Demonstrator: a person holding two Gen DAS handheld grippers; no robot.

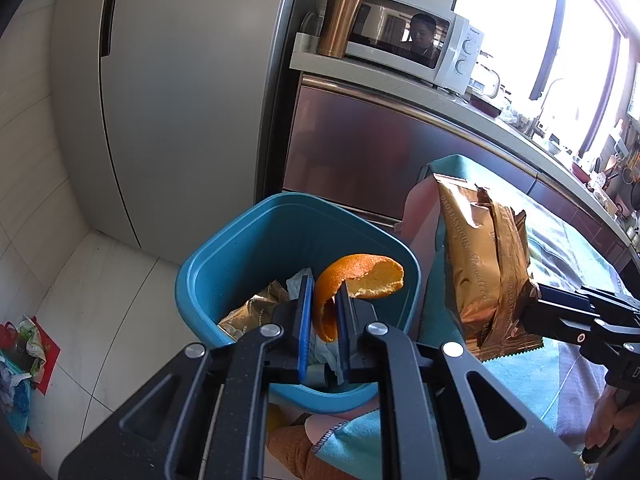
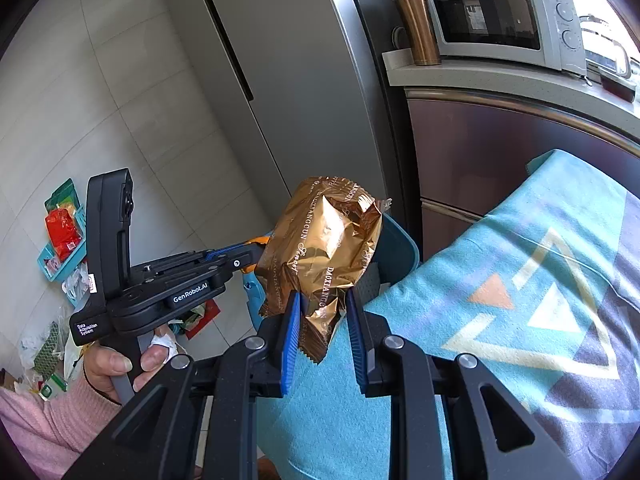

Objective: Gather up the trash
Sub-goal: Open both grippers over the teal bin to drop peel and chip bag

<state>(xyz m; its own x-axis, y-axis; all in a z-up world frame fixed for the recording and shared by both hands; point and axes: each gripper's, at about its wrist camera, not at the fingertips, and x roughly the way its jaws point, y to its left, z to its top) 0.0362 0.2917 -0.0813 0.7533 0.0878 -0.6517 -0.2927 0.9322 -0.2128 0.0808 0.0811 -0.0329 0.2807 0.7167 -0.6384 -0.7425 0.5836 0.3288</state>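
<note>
The left gripper (image 1: pixel 322 312) pinches a curled orange peel (image 1: pixel 356 280) between its fingers at lower centre, above the blue bin (image 1: pixel 224 264). The right gripper (image 2: pixel 322 334) clamps a gold wrapper (image 2: pixel 324 244) at frame centre, beside the patterned cloth (image 2: pixel 520 280).

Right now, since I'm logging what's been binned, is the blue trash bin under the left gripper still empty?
No: the blue trash bin already holds a gold snack wrapper and crumpled white paper.
</note>
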